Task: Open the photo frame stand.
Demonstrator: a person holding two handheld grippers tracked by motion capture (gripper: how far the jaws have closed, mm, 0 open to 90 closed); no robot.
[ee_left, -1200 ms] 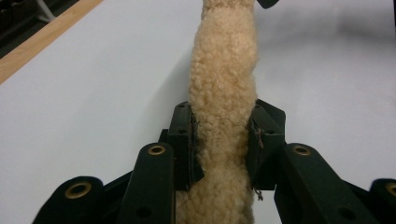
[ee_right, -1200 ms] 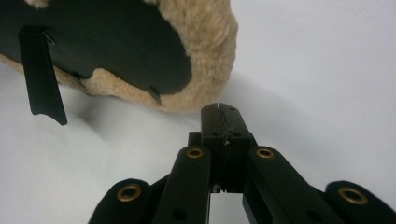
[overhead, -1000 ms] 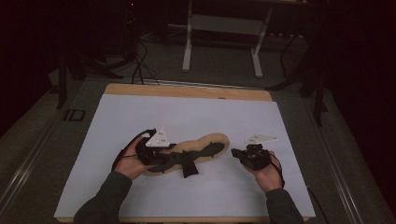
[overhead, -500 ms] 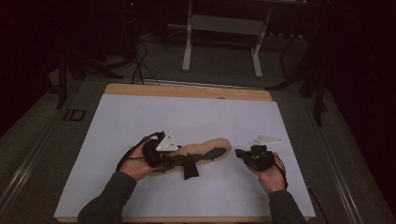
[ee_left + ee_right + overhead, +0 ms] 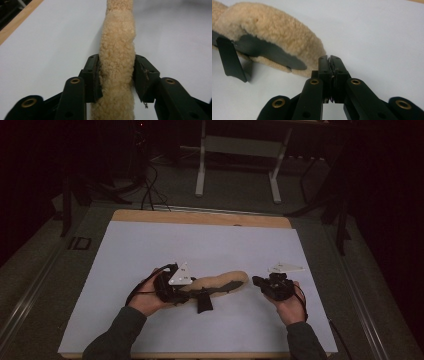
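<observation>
Since the earlier frames, the left tool (image 5: 192,292) has shifted slightly rightward along the long tan fleece pad with a dark grey underside and black strap (image 5: 220,284), and its jaws have just been opening with the pad between them. In the left gripper view the fleece pad (image 5: 117,62) runs lengthwise between the two black pads (image 5: 93,77); the left one touches the pile, while a thin gap shows at the right one, so the grip reads as loosened rather than pressed. The pad lies on the white sheet (image 5: 210,245) near the front middle of the bench (image 5: 200,216), with its black strap (image 5: 204,302) sticking out toward the person. The right tool (image 5: 259,281) rests just beside the pad's right end. In the right gripper view this right tool (image 5: 329,58) has its jaws together with nothing between them, tips close to the fleece edge (image 5: 287,37) but apart from it. A sleeved forearm (image 5: 112,340) enters from the bottom left.
</observation>
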